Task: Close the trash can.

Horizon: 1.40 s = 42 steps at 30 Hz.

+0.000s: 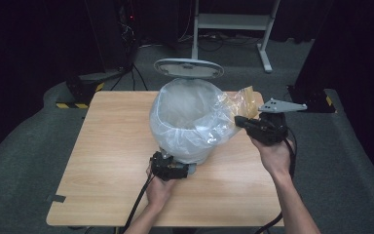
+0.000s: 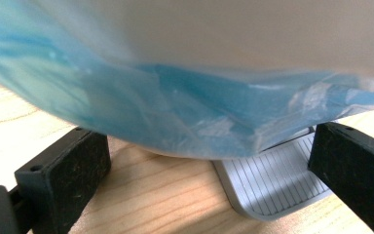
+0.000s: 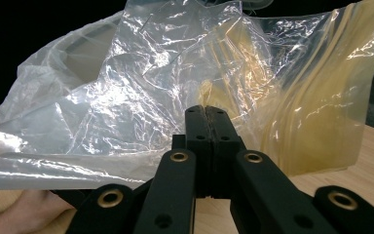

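Overhead, a light wooden table [image 1: 107, 161] stands on grey carpet in a dim room with black walls. Behind it are the white legs of a desk frame [image 1: 233, 29], loose cables, and two black stands marked with yellow-and-black stripes.

A grey pedal bin [image 1: 195, 155] sits on the table, its round lid [image 1: 189, 68] raised at the back, lined with a clear plastic bag [image 1: 190, 114] draped over its rim.

The left gripper [image 1: 161, 157], held in the person's left hand [image 1: 158, 187], sits low at the near base of the bin. In the left gripper view its two black jaws stand wide apart on either side of the bin's foot, with the ribbed grey pedal [image 2: 272, 183] lying on the table between them, nearer the right-hand jaw. Bag film hangs just above both jaws. Whether the pads touch the bin cannot be told.

The right gripper [image 1: 237, 120], in the right hand [image 1: 272, 156], is raised beside the bin's rim on the far side from the other gripper. In the right gripper view its jaws are pressed together, pinching the bag's edge, and the film spreads away from the fingertips toward the bin. Directly ahead and to that view's right, the plastic looks yellowish.
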Motion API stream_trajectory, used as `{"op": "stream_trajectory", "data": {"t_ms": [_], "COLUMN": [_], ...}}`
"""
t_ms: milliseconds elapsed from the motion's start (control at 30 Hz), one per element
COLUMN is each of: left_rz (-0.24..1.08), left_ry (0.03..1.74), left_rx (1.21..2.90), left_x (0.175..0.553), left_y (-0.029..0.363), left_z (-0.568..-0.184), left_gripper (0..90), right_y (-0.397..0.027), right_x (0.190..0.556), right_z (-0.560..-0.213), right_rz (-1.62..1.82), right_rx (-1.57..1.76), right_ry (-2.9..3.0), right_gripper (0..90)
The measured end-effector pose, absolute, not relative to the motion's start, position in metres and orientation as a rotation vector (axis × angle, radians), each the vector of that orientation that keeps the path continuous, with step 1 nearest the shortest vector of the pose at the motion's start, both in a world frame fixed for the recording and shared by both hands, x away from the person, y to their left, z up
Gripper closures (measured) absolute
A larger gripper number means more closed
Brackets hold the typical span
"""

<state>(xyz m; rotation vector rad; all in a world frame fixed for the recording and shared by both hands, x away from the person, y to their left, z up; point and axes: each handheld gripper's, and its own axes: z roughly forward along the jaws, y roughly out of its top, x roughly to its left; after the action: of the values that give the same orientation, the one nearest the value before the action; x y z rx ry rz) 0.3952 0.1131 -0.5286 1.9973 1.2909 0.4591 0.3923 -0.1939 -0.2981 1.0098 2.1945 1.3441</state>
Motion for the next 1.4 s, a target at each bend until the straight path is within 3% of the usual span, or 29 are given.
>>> {"op": "stream_trajectory", "data": {"t_ms": [167,1400], "left_rz": [0.456,0.459], "left_ry": [1.316,1.291], "left_rx": [1.93,1.995], "left_x": [0.395,0.395], "left_y": [0.109,0.113], "left_z": [-0.53,-0.529], "left_gripper": [1.8,1.8], "right_y": [-0.187,-0.128], "right_x": [0.394,0.426], "right_z": [-0.295,-0.29], "right_rz": [1.352,1.37], "right_rx": [0.995,0.942], "right_ry": [2.202,2.291], "right_gripper": [89.4,89.3]}}
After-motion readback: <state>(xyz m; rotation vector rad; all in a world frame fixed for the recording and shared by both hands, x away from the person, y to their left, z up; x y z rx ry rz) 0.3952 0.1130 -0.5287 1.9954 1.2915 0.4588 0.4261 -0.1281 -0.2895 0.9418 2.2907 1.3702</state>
